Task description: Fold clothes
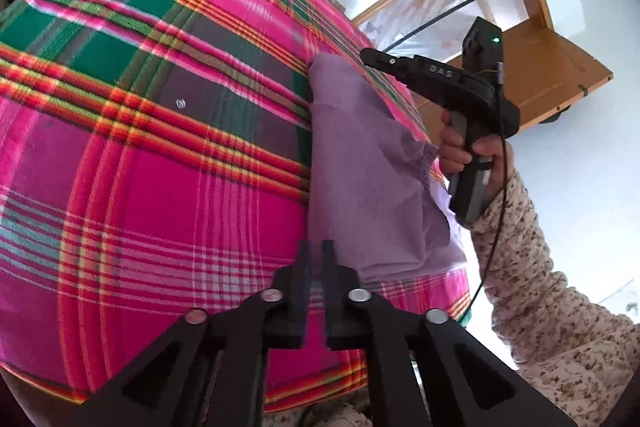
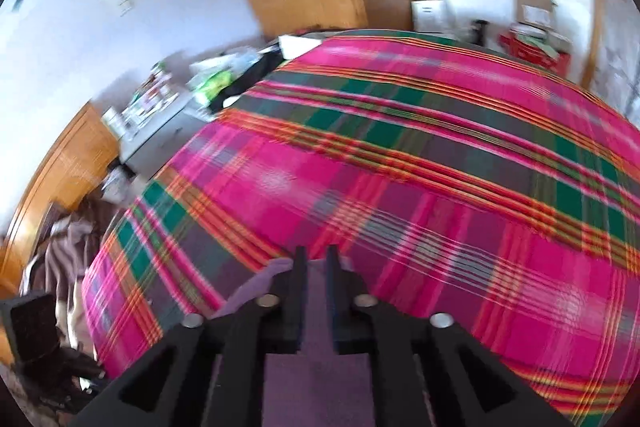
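White letters reading "DAS" show on the black right tool at the right of the left wrist view. The folded purple cloth garment lies on the pink, green and orange plaid bedspread. The left tool at bottom centre stands slightly parted, pinching nothing. In the right wrist view, the right tool's narrow gap frames purple cloth without clamping it.

Purple garment: one piece, soft plain cloth, folded into a long narrow strip with a gathered, puckered edge. It lay flat, right of centre in the left wrist frame, running upper to lower.
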Demonstrator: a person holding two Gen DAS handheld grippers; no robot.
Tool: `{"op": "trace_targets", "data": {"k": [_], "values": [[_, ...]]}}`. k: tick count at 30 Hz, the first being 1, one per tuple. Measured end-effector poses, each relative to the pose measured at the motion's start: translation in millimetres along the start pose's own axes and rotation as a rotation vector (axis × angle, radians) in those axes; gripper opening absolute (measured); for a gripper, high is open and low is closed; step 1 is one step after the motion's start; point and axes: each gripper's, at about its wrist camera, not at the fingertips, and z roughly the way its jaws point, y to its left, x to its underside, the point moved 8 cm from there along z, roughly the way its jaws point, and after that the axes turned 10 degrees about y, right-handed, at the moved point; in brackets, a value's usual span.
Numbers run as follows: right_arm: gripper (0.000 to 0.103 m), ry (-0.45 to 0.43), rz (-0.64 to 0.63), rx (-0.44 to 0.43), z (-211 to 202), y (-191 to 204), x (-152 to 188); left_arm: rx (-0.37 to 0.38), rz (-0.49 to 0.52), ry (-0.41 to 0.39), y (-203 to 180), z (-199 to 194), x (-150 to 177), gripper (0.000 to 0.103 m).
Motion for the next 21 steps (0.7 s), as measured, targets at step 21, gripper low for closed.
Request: {"op": "trace_targets", "data": {"k": [21], "values": [[0.033,0.160,-0.071,-0.002,44,12,-12,-0.024,0.109,0.045,-14,19,-14,0.017]]}}
